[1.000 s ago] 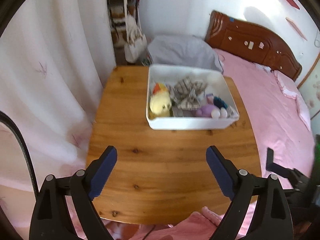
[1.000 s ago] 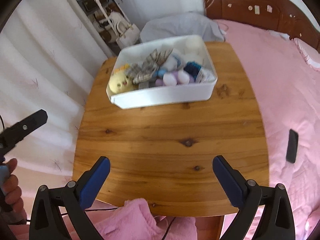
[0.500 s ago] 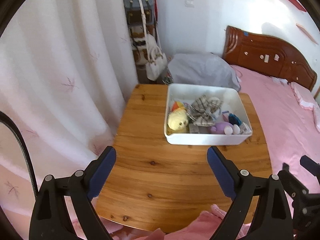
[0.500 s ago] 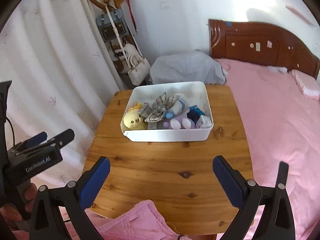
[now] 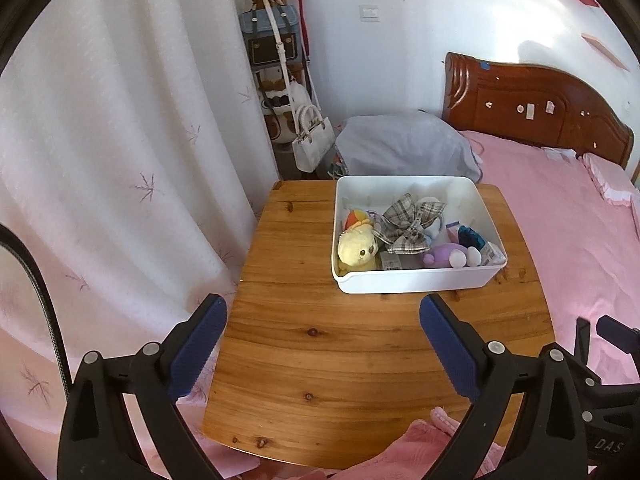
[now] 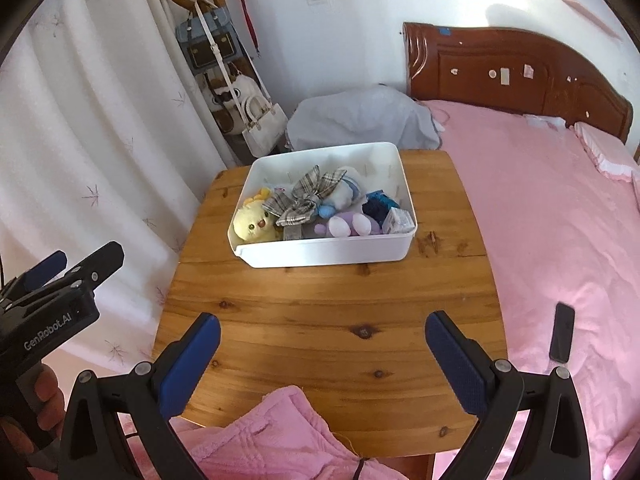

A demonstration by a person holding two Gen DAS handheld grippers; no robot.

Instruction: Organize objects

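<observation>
A white bin [image 5: 416, 282] [image 6: 328, 250] stands at the far side of a wooden table [image 5: 340, 360] [image 6: 320, 320]. It holds a yellow plush chick [image 5: 357, 251] [image 6: 253, 225], a plaid bow [image 5: 408, 224] [image 6: 304, 196], a purple plush [image 5: 446, 256] [image 6: 348, 226], a blue item and a small box. My left gripper [image 5: 322, 344] is open and empty above the table's near half. My right gripper [image 6: 322, 354] is open and empty, also short of the bin. The left gripper also shows at the left edge of the right wrist view [image 6: 60, 280].
A pink bed [image 6: 560, 220] with a brown headboard [image 5: 532, 108] runs along the table's right side. A black phone [image 6: 562, 338] lies on the bed. White curtains [image 5: 120, 160] hang left. Bags [image 5: 308, 140] hang on a coat stand behind. Pink cloth [image 6: 272, 436] lies at the near edge.
Both grippers have pulled back and lifted away from the table, so the bin looks smaller and more of the room shows. Both stayed open and empty.
</observation>
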